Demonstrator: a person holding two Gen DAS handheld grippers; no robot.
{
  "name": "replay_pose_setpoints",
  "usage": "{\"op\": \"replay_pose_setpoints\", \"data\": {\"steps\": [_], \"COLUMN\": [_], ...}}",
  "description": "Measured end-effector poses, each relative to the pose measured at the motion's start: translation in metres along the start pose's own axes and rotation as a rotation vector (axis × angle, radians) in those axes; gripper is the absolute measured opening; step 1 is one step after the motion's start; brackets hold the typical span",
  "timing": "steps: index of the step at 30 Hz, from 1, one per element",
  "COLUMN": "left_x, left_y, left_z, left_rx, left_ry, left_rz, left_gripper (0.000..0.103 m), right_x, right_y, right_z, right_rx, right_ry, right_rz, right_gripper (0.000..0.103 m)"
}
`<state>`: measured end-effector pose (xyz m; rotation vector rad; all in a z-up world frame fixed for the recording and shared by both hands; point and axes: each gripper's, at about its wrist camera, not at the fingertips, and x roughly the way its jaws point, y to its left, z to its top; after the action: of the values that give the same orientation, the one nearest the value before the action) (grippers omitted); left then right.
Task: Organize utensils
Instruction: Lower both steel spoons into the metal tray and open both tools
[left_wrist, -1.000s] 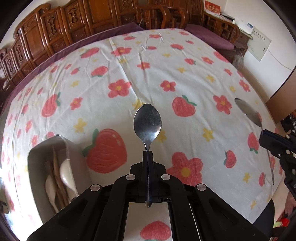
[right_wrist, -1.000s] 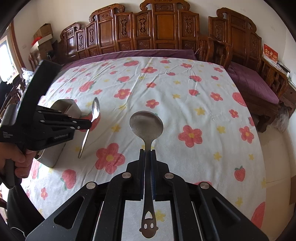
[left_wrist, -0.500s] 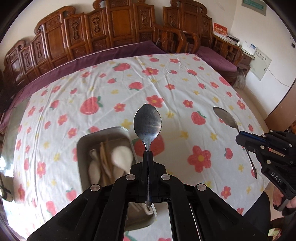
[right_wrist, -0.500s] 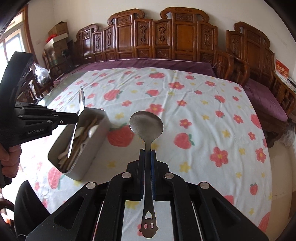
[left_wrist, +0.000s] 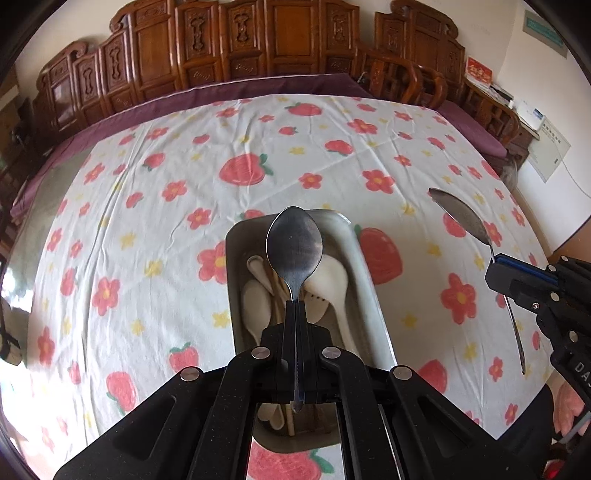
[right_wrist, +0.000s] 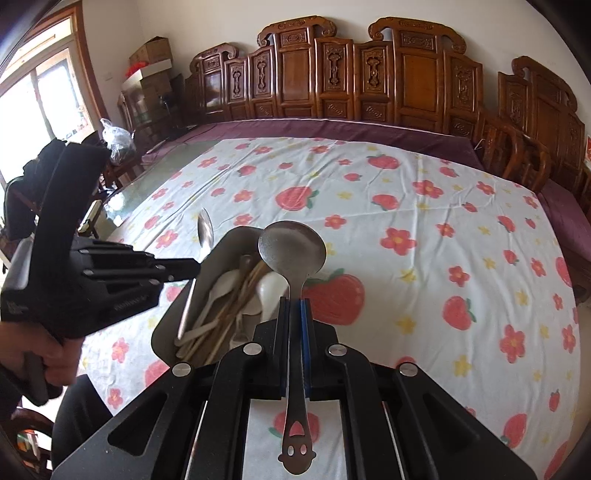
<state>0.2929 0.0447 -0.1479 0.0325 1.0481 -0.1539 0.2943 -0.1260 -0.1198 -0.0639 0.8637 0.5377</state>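
Observation:
My left gripper (left_wrist: 295, 306) is shut on the handle of a steel spoon (left_wrist: 294, 243), whose oval bowl hangs over a grey metal tray (left_wrist: 364, 266). White spoons (left_wrist: 256, 302) and wooden chopsticks lie in the tray. In the left wrist view my right gripper (left_wrist: 493, 266) stands to the right of the tray, shut on a round-bowled spoon (left_wrist: 461, 218). The right wrist view shows that spoon (right_wrist: 291, 251), with its smiley-face handle, over the tray's (right_wrist: 166, 332) right side. My left gripper (right_wrist: 195, 266) is at the tray's left with its spoon (right_wrist: 204, 229).
A strawberry and flower print cloth (left_wrist: 147, 221) covers the table over a purple underlay. Carved wooden chairs (right_wrist: 332, 85) line the far side and the right. A person's hand (right_wrist: 44, 354) holds the left gripper. Boxes (right_wrist: 147, 66) stand by the window at the left.
Both grippers have carried their spoons across the table toward the tray. The tray was at the left edge of each view and now lies directly under the two spoons.

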Motion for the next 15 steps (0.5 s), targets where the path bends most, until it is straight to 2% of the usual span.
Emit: {"op": "replay_pose_setpoints", "data": {"steps": [6,15], "left_x": [0.005,-0.018], "left_y": [0.014,0.045], "left_z": [-0.009,-0.027], "left_rx": [-0.041,-0.091], "left_ry": [-0.016,-0.097], "left_rz": [-0.025,0.007], "left_gripper": [0.000,0.000], "right_x": [0.020,0.063], "right_y": [0.014,0.042], "right_z": [0.005,0.007], "right_rx": [0.012,0.055], "right_ry": [0.021,0.070], "right_rz": [0.019,0.093], "right_gripper": [0.007,0.007]}}
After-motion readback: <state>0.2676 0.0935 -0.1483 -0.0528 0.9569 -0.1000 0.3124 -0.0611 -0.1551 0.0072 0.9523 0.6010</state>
